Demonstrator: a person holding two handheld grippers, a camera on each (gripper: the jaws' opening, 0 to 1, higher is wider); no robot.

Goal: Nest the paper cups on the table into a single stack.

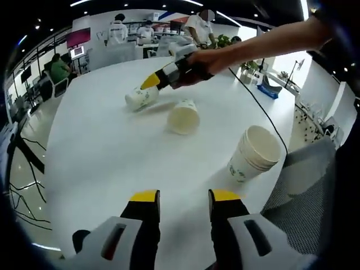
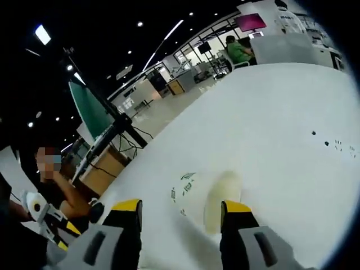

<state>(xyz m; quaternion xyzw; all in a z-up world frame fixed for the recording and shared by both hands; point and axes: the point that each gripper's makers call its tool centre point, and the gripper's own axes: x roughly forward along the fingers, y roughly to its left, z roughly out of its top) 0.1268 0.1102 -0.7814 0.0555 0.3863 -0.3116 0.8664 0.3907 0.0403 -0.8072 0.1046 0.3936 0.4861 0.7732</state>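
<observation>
Cups lie scattered around the stack (image 1: 254, 153): right gripper (image 2: 183, 211), jaws apart, straddles 1 cup (image 2: 205, 203) to grab it, while left gripper (image 1: 184, 198) waits apart nearer.

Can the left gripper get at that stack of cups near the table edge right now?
Probably yes. The left gripper is open and points across bare table, with the stack of cups lying on its side ahead and to the right, nothing between them. The right gripper works at a farther cup.
</observation>
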